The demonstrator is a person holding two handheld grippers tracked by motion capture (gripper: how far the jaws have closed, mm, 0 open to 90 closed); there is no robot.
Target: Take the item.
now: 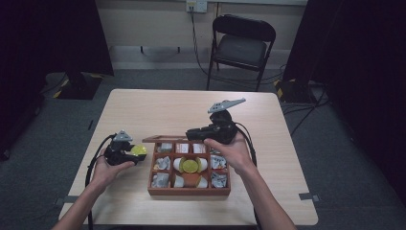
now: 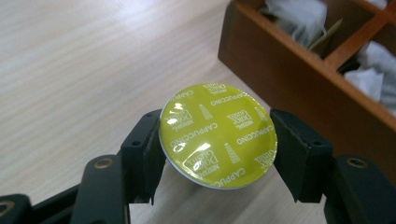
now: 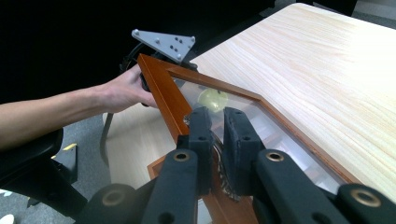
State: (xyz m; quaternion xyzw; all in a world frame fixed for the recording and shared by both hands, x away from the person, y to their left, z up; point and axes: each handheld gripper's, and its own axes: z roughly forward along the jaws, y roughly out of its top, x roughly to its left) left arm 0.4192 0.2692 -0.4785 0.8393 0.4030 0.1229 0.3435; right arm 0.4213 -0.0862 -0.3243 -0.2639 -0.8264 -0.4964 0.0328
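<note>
A: L gripper [image 2: 217,140] clamps the yellow capsule [image 2: 218,135] just left of the box [image 1: 189,190]. R gripper [image 3: 217,140] is clenched on the glass lid [image 3: 161,91], propping it open.

B: I worry the lid slips from that thin pinch and slams down.

A glossy yellow foil-topped capsule [image 2: 218,135], a smooth reddish wooden box [image 1: 188,190] with a glass-paned lid [image 3: 261,121], a pale matt wood-grain table [image 1: 167,108].

Black folding chair [image 1: 243,45] behind wooden table [image 1: 158,108]
</note>
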